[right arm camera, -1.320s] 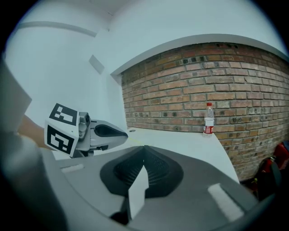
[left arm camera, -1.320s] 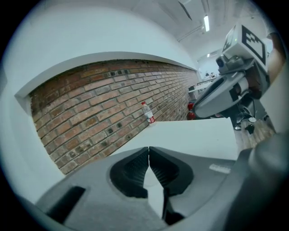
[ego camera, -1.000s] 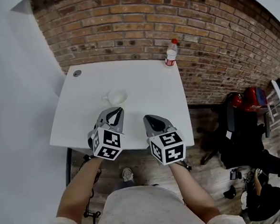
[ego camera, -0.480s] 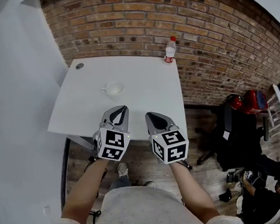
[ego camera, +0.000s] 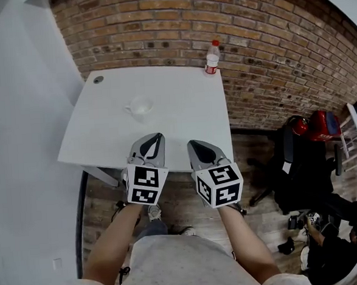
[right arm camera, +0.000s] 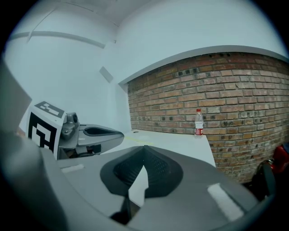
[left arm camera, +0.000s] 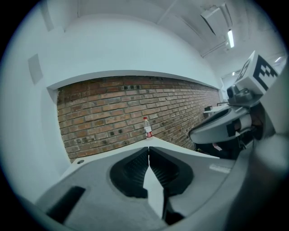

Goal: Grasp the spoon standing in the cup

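You're at the approach step. Your left gripper [ego camera: 151, 144] and right gripper [ego camera: 198, 148] hover over the table's [ego camera: 185, 108] near edge, jaws closed tip to tip, empty. The cup [ego camera: 140, 106] sits at 12 o'clock from the left gripper, well apart; its spoon is too small to see. Next, open and reach forward.

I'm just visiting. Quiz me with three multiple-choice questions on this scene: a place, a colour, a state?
1. Where stands the clear plastic bottle with red cap? A) white table's far edge, by the brick wall B) on a shelf C) floor
2. The small round cup's colour? A) red B) white C) black
3. Fingers of the left gripper and right gripper? A) wide apart B) closed, empty C) clamping the cup
A: bricks right behind it. B: matches the tabletop. B: each pair meets, nothing between.
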Available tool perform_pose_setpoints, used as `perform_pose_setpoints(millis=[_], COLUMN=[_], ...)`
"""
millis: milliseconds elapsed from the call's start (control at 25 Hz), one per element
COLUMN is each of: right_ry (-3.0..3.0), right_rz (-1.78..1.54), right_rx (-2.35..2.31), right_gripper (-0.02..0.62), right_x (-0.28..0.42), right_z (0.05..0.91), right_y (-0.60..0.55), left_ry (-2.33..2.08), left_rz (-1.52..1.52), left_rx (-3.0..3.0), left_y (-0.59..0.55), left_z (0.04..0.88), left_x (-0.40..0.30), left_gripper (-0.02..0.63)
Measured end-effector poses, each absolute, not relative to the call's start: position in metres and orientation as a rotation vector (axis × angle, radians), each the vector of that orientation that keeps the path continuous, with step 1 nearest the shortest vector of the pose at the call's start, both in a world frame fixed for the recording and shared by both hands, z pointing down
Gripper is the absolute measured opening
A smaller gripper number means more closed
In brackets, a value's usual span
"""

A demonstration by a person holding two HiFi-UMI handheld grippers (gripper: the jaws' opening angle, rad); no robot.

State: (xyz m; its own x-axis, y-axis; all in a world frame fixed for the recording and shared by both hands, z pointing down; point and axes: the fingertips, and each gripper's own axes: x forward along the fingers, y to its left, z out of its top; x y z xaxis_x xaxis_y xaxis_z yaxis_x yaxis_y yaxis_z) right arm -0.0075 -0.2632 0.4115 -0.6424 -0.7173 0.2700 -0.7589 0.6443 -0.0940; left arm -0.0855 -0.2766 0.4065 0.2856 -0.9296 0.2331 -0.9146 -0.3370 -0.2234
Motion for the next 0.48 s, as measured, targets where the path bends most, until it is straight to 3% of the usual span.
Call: perform_pose_setpoints(millis=[480], right_ry=[-2.656], right_rz=[0.294], right_rx=[1.184], right_gripper=[0.006], right_x=[-0.0018], right_z=[0.4157], right_y=[-0.2606], left_ry=[1.793], left_rz=[-0.513], left_rx=[-2.478], left_y=[-0.2717], left_z=[0.4096], left_x=[-0.0788], left_gripper=[0.006])
